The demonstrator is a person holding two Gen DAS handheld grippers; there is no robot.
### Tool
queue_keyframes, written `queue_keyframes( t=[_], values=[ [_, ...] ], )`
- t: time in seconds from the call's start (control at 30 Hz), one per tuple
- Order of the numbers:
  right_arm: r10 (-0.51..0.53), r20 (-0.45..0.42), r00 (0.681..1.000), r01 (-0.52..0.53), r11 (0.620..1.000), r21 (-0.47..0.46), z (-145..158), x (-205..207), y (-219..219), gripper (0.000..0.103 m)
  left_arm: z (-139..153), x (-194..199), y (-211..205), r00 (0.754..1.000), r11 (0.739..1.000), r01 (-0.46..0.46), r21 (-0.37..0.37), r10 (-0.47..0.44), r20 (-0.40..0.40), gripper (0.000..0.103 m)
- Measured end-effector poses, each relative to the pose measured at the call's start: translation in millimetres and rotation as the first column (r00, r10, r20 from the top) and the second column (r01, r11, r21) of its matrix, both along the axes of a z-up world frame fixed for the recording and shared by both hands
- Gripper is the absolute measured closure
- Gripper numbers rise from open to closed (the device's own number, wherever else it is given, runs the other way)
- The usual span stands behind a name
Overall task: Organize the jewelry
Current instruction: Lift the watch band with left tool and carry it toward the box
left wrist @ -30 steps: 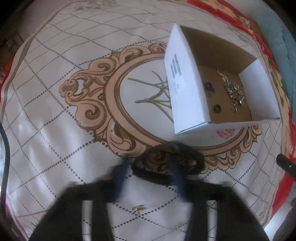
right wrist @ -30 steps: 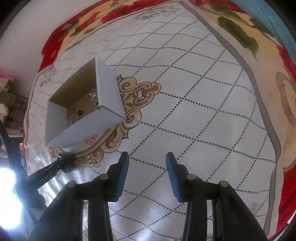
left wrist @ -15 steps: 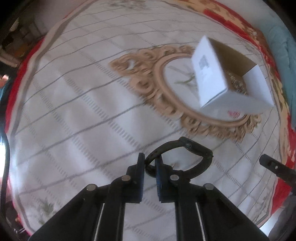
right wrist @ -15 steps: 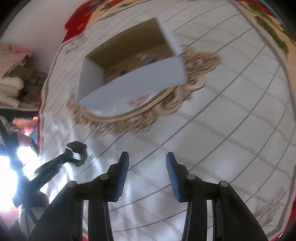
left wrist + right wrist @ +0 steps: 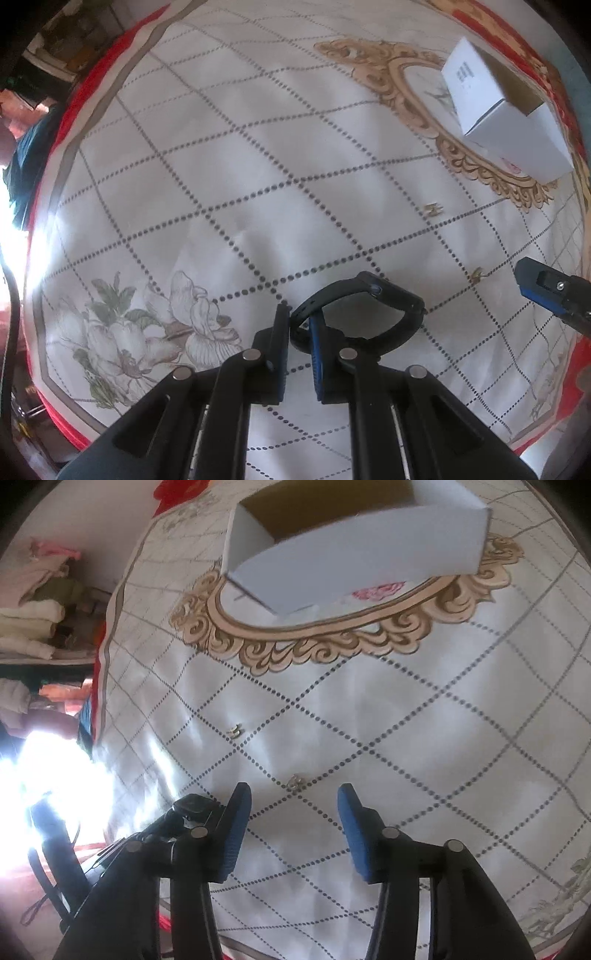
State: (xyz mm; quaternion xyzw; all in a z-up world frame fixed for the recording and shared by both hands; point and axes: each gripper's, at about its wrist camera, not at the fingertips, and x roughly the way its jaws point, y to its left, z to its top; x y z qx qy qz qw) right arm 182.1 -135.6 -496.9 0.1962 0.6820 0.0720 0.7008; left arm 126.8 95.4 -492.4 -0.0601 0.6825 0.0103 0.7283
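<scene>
Pinching a black watch-like band [image 5: 373, 317] by its strap, the left gripper [image 5: 297, 354] has its jaws drawn narrow around it, and the band's loop sticks out ahead of the fingertips above the bedspread [image 5: 229, 177]. Whether the loop touches the cloth is hard to tell from here. The band's face is turned away, so any dial or detail is hidden.

The right gripper [image 5: 291, 827] hangs with its jaws wide and nothing between them. Just ahead of its blue pads [image 5: 236, 830], a small gold-coloured piece [image 5: 295, 782] lies on the cloth; it is too small and blurred to say what kind of jewelry it is. A second small piece [image 5: 235, 731] lies further out and to the left, toward the ornate medallion [image 5: 314, 646] printed at the middle of the spread. It looks like a clasp or earring, but I cannot make it out.

The white cardboard box [image 5: 354, 550] sits on that medallion, open at the top. Its upper part is cut off by the right wrist view, and the near wall hides whatever lies inside. In the left wrist view the box [image 5: 506, 114] stands toward the far right corner of the spread, again with its inside out of sight.

At the left edge, strong glare washes out the bedside, and folded clothes [image 5: 33, 616] are only partly visible.
</scene>
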Motion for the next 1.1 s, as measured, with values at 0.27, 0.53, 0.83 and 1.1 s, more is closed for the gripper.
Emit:
queue_keyframes(
  t=[0.27,0.53,0.83,1.1],
  values=[
    [0.066,-0.018,0.998,-0.067,0.996,-0.055,-21.9,2.8,25.1,0.052,-9.7,15.9,-12.1,1.000,1.000,0.003,-0.014,-0.003,0.010,0.095],
    [0.082,-0.020,0.996,-0.084,0.987,-0.135,-33.4,11.6,37.2,0.088,-12.6,40.4,-0.2,1.000,1.000,-0.001,-0.021,0.001,0.015,0.095],
    [0.099,0.028,0.995,-0.095,0.985,-0.142,-21.4,6.9,35.9,0.095,0.5,49.5,-1.9,1.000,1.000,0.007,-0.023,-0.006,0.030,0.095],
    [0.058,0.110,0.992,-0.046,0.993,-0.110,24.3,-5.7,11.3,0.095,29.9,48.4,-21.5,0.998,0.998,0.025,-0.053,-0.022,0.062,0.095]
  ],
)
